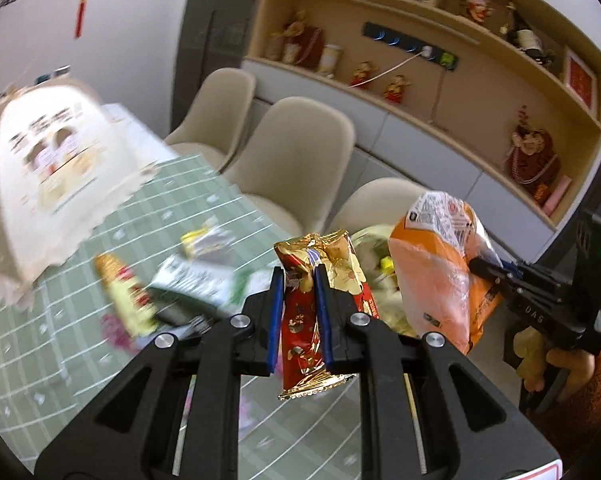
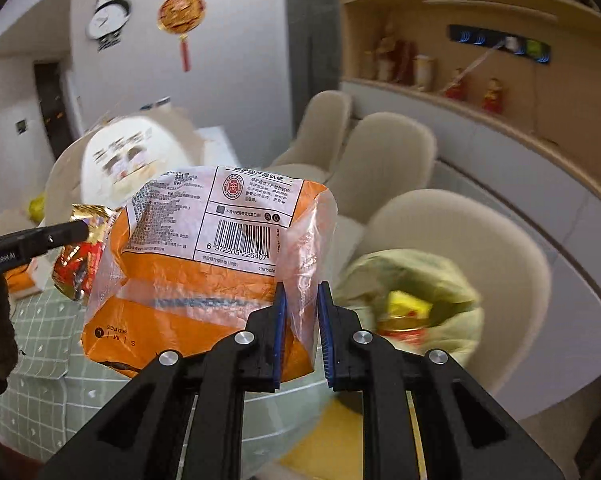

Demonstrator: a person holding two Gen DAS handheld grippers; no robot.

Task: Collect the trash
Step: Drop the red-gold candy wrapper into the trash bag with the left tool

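My left fingers [image 1: 298, 280] clamped on a red-gold wrapper [image 1: 316, 312], long axis toward 12 o'clock, above the bench [image 1: 80, 340], my right fingers [image 2: 301, 300] pinching an orange bag [image 2: 204, 264] at its 5 o'clock corner, bag upright.
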